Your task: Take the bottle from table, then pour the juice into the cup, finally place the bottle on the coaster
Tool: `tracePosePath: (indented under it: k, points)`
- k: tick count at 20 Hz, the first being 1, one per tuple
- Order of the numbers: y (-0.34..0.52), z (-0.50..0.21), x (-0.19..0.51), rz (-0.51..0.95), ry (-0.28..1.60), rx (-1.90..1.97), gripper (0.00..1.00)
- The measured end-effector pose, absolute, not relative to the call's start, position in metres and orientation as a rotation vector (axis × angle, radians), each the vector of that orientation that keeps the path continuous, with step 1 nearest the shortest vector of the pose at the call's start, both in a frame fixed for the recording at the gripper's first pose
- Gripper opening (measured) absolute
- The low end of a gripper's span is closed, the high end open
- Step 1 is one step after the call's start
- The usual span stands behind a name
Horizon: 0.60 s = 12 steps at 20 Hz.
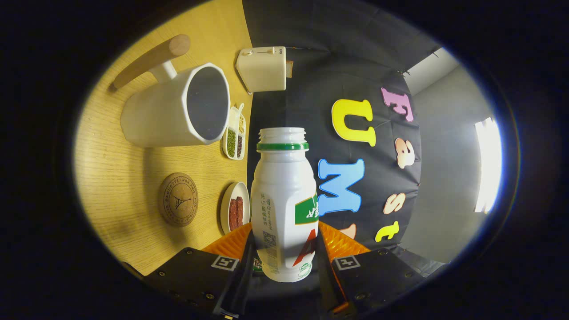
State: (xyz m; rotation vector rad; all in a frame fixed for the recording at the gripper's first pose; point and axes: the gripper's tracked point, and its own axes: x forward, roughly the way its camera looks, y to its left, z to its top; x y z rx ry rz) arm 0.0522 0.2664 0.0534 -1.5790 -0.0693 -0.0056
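A white plastic bottle [284, 200] with a green neck ring and no cap is held between my fingers, and my gripper [284, 249] is shut on its lower body. The whole view is rolled sideways, so the wooden table [115, 186] stands to the left of the bottle. A big white cup [178, 109] with a wooden handle stands on that table, its dark opening facing the bottle's mouth, a short gap between them. A round cork coaster [178, 199] lies on the table nearer my fingers, below the cup in the view.
A cream box-shaped appliance [263, 68] sits at the table's far edge beyond the cup. A small divided dish of beans [234, 138] and a small plate with reddish pieces [234, 207] lie by the table edge, close to the bottle.
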Motion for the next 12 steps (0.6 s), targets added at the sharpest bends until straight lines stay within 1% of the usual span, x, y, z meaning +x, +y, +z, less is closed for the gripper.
tracePosePath:
  k: [12]
  points:
    - [0.2675, 0.0606, 0.0532, -0.010, -0.087, -1.638, 0.63]
